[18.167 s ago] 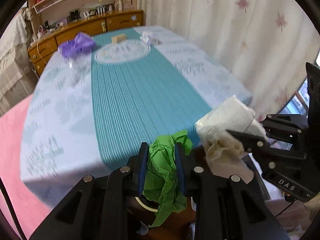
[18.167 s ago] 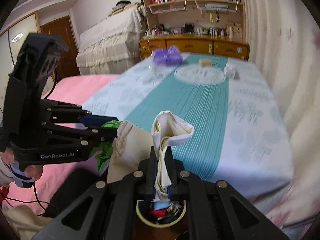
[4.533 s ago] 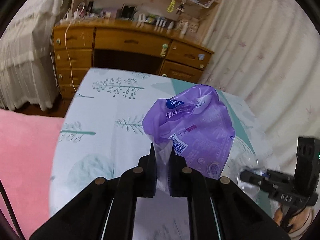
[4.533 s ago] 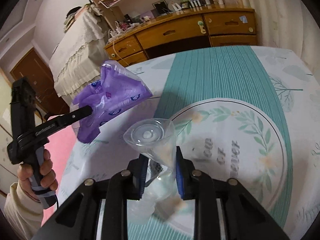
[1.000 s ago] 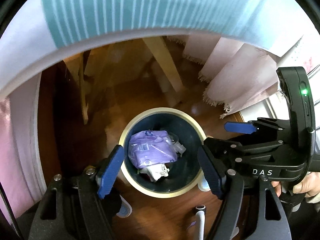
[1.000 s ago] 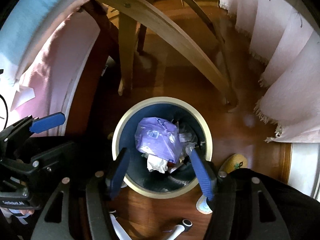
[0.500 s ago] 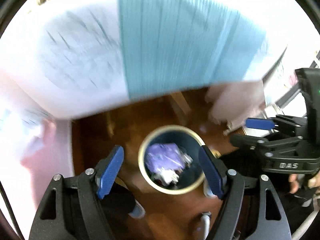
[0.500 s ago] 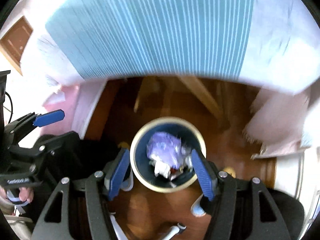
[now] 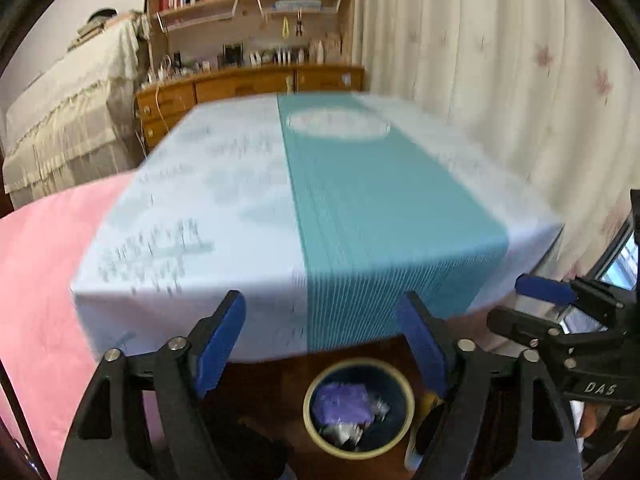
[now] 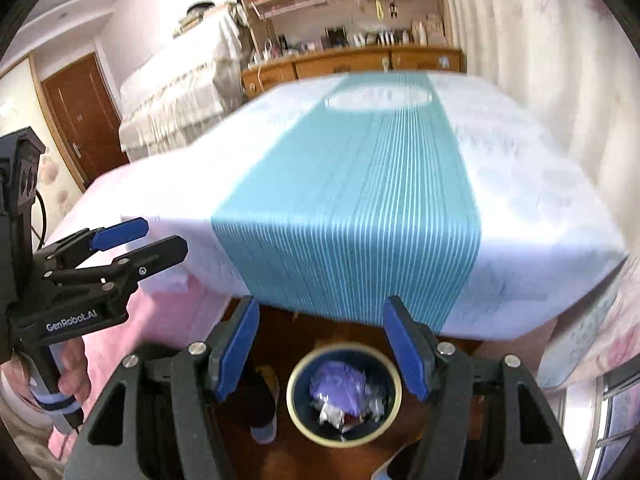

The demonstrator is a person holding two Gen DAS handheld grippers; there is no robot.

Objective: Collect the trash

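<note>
A round dark bin with a cream rim (image 9: 402, 384) stands on the wood floor below the table's near edge; it also shows in the right wrist view (image 10: 394, 376). In it lie a crumpled purple wrapper (image 9: 344, 402) (image 10: 338, 390) and other scraps. My left gripper (image 9: 320, 340) is open and empty, above the bin. My right gripper (image 10: 320, 340) is open and empty too, beside the left one. Each gripper shows in the other's view, the right (image 9: 532, 300) and the left (image 10: 136, 240).
The table (image 9: 248, 184) (image 10: 520, 184) wears a white cloth with a teal striped runner, blurred by motion. A pink bed (image 9: 36, 264) lies to the left, curtains (image 9: 500, 80) to the right, a wooden dresser (image 10: 352, 64) and bookshelves at the back.
Both grippers have tilted up from looking down into the bin to looking across the tabletop. The bin has dropped to the bottom of both views. Both stay open.
</note>
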